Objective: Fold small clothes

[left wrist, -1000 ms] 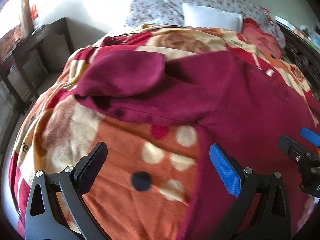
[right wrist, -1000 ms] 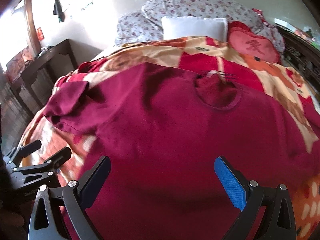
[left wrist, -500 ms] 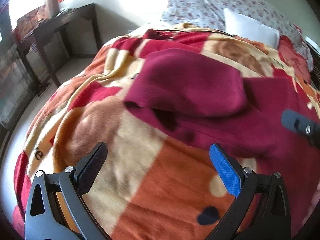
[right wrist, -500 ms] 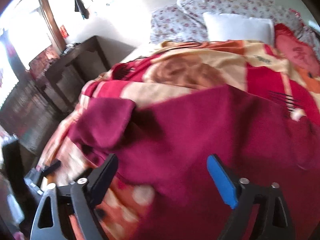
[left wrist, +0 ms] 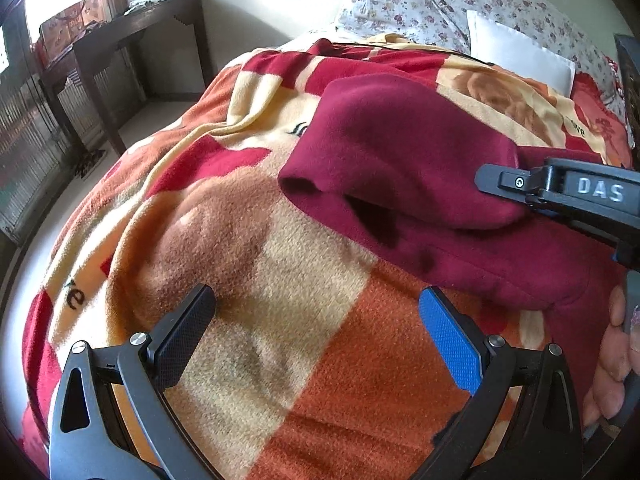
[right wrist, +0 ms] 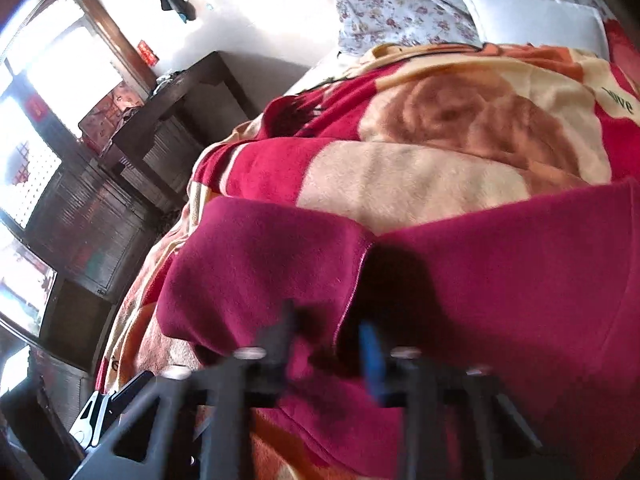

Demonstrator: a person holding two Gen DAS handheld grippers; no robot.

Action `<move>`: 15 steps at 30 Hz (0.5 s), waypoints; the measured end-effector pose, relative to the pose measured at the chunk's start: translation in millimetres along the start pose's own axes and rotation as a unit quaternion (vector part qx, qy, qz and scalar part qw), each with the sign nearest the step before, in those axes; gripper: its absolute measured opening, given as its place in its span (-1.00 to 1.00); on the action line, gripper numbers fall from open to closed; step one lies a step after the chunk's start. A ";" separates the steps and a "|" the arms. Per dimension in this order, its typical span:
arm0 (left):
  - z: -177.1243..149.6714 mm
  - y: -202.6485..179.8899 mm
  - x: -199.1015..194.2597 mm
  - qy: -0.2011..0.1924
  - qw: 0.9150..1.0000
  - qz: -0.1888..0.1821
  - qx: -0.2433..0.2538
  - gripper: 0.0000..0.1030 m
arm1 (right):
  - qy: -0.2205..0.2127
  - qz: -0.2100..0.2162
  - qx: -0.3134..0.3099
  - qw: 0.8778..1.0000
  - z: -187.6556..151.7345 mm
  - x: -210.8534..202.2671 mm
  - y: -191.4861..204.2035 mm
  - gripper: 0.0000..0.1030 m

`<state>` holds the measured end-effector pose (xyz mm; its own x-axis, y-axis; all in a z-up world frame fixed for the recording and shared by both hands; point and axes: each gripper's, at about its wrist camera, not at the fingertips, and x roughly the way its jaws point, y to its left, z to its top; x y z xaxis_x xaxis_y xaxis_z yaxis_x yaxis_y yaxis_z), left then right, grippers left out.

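Note:
A maroon shirt [left wrist: 400,152] lies spread on a patterned blanket [left wrist: 248,264], its left sleeve folded back over the body. My left gripper [left wrist: 316,336] is open and empty above the blanket, short of the shirt's hem. My right gripper [right wrist: 332,340] is blurred, with its jaws close together at the sleeve fold of the shirt [right wrist: 280,264]; some cloth lies between them. It shows from the side in the left wrist view [left wrist: 492,180], resting on the sleeve.
Floral pillows [left wrist: 400,4] and a white pillow [left wrist: 516,52] lie at the head of the bed. A dark wooden table [left wrist: 132,44] stands left of the bed, beside windows [right wrist: 32,128].
Both grippers swung left toward the sleeve. The right gripper's jaws went from wide open to nearly closed at the sleeve fold. The left gripper stayed open.

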<state>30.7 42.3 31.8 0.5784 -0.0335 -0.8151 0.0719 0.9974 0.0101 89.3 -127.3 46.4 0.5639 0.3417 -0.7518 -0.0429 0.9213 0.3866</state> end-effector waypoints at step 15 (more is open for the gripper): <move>-12.0 -9.8 -46.9 -0.039 0.999 -0.024 0.020 0.99 | -0.211 -0.091 -0.003 0.973 -21.1 -253.5 -68.7 -0.88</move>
<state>-6.8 34.9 63.0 0.6348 -0.0876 -0.7677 0.1320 0.9912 -0.0040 -68.1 -273.3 199.1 0.8512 0.0681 -0.5203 0.0843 0.9609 0.2637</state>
